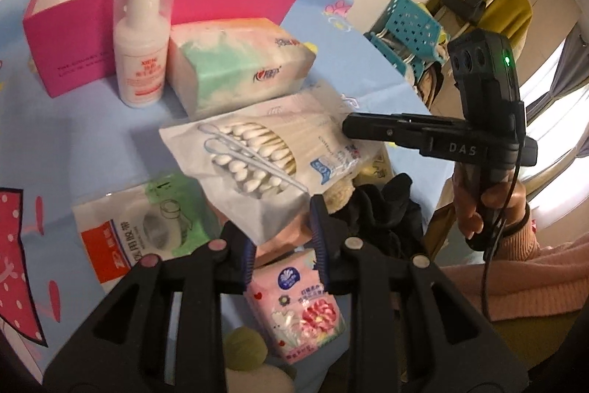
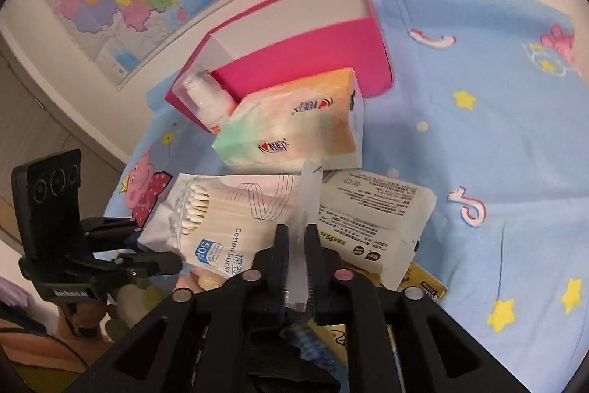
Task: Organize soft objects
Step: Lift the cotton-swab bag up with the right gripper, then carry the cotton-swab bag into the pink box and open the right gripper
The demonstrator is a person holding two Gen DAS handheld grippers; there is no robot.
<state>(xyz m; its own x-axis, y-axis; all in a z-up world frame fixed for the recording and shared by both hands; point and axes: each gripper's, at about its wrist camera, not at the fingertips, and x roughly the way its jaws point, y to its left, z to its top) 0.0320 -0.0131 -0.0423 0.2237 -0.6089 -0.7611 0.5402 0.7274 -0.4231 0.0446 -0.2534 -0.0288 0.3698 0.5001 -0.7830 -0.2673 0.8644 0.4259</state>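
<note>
Blue cartoon cloth over the desk [image 1: 73,135], crowded with packets. From the left wrist: left gripper [image 1: 283,245] fingers clenched on the near corner of the cotton swab bag [image 1: 254,153], held above the pile. Long axis from 6 toward 2 o'clock, ending at the right gripper [image 1: 348,127]. Pink box [image 1: 92,24] at 11 o'clock, past the bottle [image 1: 140,54] and tissue pack [image 1: 235,61]; likely the shorter reach for the left hand. Box floor hidden.

From the right wrist: right gripper [image 2: 298,245] fingers either side of the bag's clear seam flap; pinching or slack, cannot tell. Pink box [image 2: 313,43] at 12 o'clock. Left gripper [image 2: 154,245] at 9 o'clock. Dark cloth [image 1: 386,209] under the bag, hard to identify.
</note>
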